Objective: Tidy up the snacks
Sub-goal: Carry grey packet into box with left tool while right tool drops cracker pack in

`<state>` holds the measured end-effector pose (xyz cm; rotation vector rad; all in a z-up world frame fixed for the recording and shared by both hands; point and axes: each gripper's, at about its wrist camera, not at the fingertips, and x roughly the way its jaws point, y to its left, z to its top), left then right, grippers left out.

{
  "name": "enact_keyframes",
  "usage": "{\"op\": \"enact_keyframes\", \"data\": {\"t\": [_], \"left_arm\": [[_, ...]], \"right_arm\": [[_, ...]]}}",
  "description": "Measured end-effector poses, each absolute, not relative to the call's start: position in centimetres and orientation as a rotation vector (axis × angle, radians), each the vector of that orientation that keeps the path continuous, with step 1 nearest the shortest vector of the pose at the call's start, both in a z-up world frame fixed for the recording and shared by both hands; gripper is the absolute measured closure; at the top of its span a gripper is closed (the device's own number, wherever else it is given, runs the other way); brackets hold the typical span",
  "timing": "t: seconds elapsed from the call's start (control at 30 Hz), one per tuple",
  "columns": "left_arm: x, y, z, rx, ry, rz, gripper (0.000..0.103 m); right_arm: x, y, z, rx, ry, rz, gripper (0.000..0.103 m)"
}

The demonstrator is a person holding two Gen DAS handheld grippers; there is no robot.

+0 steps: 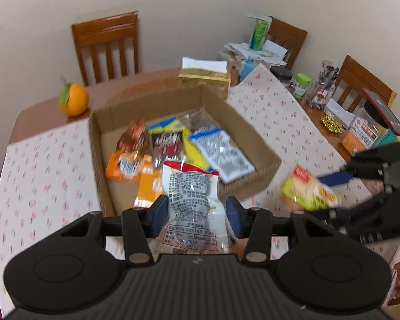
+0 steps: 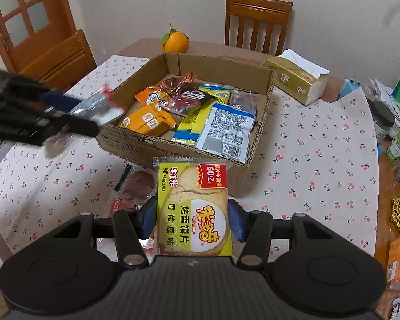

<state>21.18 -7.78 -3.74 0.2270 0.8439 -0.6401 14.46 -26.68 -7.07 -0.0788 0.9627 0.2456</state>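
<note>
An open cardboard box (image 1: 242, 122) (image 2: 221, 72) on the cherry-print cloth holds several snack packets. My left gripper (image 1: 197, 214) is shut on a clear-and-white snack pouch with a red top (image 1: 192, 194), held above the box's near edge; that pouch shows blurred at the left of the right wrist view (image 2: 98, 106). My right gripper (image 2: 192, 221) is shut on a green-and-yellow toasted bread-slice packet (image 2: 194, 208), held above the cloth in front of the box; that packet appears at the right in the left wrist view (image 1: 306, 192). A red packet (image 2: 136, 186) lies on the cloth below it.
An orange (image 1: 74, 101) (image 2: 174, 41) sits behind the box, a gold tissue box (image 1: 205, 77) (image 2: 296, 80) beside it. Jars, papers and a red phone (image 1: 384, 112) crowd the table's right side. Wooden chairs (image 2: 256, 21) surround the table.
</note>
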Motion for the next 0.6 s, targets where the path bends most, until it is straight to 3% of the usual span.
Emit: {"op": "enact_keyframes", "data": {"t": [0.47,0.6], "left_arm": [[26.4,-14.0,-5.5,0.271,0.807,-0.701,0.055],[26.5,-14.2,-6.2,0.286,0.811,-0.670,0.043]], "right_arm": [[13.7,-28.3,-6.7,-0.047,0.956,0.187,0.043],[13.6,-28.7,-6.8,-0.036,0.959,0.170,0.043]]}}
